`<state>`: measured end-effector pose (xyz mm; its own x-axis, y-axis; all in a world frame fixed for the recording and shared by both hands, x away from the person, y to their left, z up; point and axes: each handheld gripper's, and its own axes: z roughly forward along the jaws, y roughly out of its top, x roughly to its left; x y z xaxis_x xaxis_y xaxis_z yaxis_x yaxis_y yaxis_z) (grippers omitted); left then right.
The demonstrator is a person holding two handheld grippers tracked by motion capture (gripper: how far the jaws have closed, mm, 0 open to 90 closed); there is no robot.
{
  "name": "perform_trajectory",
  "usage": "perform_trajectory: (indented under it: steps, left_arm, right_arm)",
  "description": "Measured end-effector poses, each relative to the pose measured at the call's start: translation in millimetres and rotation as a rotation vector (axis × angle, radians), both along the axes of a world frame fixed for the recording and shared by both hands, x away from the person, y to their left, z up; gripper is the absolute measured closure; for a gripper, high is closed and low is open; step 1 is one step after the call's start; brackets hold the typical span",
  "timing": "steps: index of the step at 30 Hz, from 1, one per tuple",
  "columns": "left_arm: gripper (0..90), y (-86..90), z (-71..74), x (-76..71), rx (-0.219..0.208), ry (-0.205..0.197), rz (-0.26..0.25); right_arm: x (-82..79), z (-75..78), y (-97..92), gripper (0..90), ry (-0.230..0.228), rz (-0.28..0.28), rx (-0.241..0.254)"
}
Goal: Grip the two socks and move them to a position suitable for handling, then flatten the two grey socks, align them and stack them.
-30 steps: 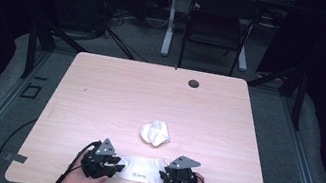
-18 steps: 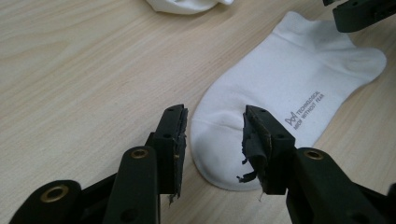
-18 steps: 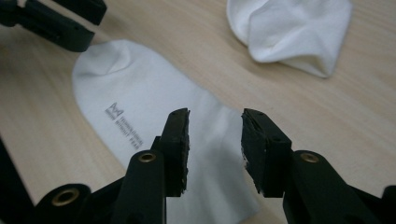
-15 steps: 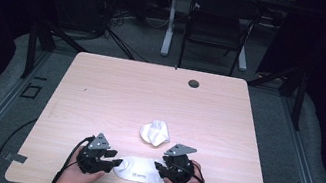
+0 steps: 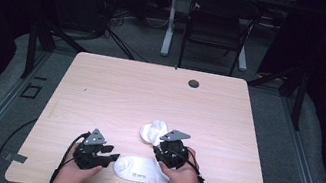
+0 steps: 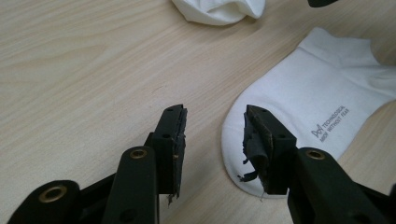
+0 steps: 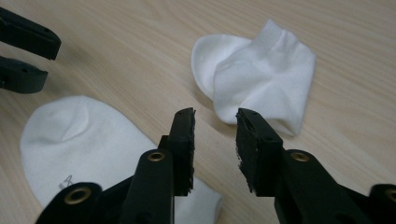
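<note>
**Two socks, two open grippers**

A pale wood-grain table (image 5: 115,93) is standing in a dim room, carrying two white socks. The flat sock (image 5: 143,170) is lying with its long axis across the table between the hands, its rounded toe just beside the left gripper (image 6: 212,128), whose jaws are gaping and empty. The crumpled sock (image 7: 259,79) is sitting just ahead of the right gripper (image 7: 215,123), which has just been narrowing its jaws around nothing. Both socks are looking soft, knit and limp.

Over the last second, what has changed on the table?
The right gripper has left the flat sock and moved up toward the crumpled sock, its fingers just closing on nothing. The left gripper's fingers opened, empty. Both socks stayed put.
</note>
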<state>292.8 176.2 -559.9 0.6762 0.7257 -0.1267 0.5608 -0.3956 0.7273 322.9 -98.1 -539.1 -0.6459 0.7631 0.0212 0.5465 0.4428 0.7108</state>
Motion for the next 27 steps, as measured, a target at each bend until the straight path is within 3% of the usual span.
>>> perform_trajectory:
  steps: [6, 11, 20, 27]
  left_arm:
    - [58.6, 0.2, -0.1, 1.2, -0.004, -0.001, 0.001]
    - [58.5, -0.4, -0.4, 1.1, -0.005, 0.002, 0.0]
    - [58.3, -0.3, -1.3, 1.8, -0.007, -0.001, -0.003]
    - [57.9, -1.0, -2.0, 2.0, -0.001, -0.002, -0.004]
  right_arm:
    - [13.6, -0.7, 9.9, 71.7, -0.01, 0.002, -0.033]
    - [29.4, -6.4, 24.2, 69.4, -0.004, 0.007, -0.072]
    - [42.5, -20.8, 37.7, 63.2, -0.013, -0.011, -0.128]
    - [44.3, -23.9, 38.5, 84.4, 0.006, -0.021, -0.141]
